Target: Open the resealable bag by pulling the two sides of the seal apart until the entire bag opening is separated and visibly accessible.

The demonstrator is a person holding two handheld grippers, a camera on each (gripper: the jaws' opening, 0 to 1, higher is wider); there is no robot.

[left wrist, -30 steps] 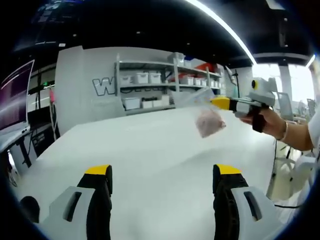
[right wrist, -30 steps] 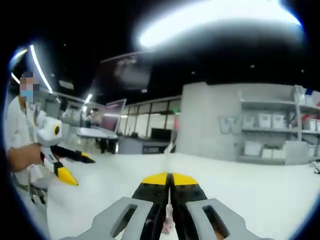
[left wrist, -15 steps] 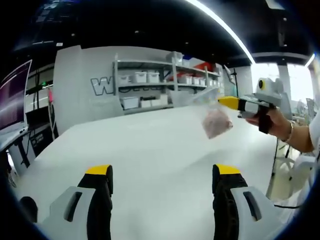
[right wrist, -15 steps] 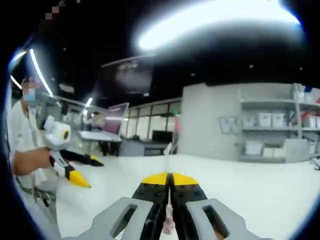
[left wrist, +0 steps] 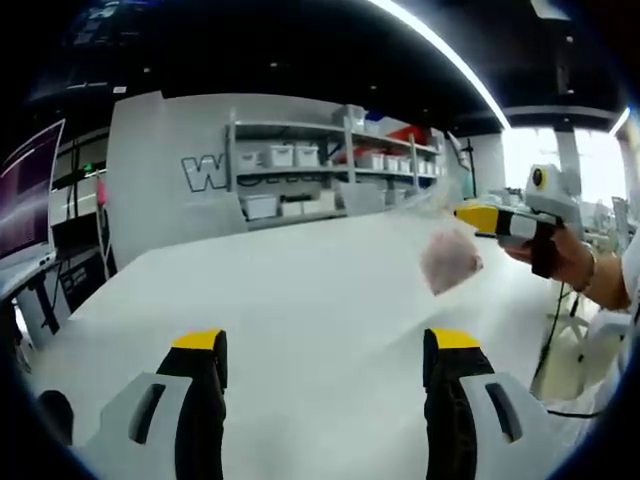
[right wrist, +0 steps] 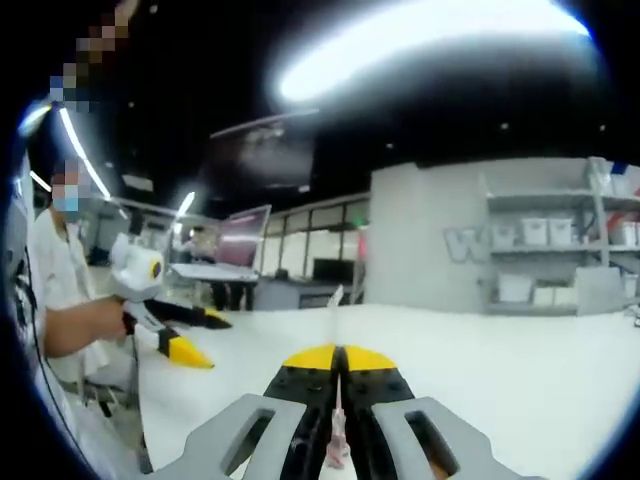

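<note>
A clear resealable bag (left wrist: 446,252) with a pink lump inside hangs in the air above the white table (left wrist: 300,300), at the right of the left gripper view. My right gripper (left wrist: 470,214) holds it by its top edge, with a hand (left wrist: 565,262) behind it. In the right gripper view my right gripper (right wrist: 337,358) is shut on the bag's thin edge (right wrist: 337,420), which runs down between the jaws. My left gripper (left wrist: 325,345) is open low over the table with nothing between its fingers. It also appears at the left as the left gripper (right wrist: 195,340) of the right gripper view, held by a person.
Shelves (left wrist: 330,165) with white bins stand against the back wall beyond the table. A monitor (left wrist: 25,200) on a desk is at the far left. The person's white sleeve (right wrist: 55,280) shows at the left of the right gripper view.
My right gripper has carried the bag further right and slightly down in the left gripper view. The left gripper stays open over the table.
</note>
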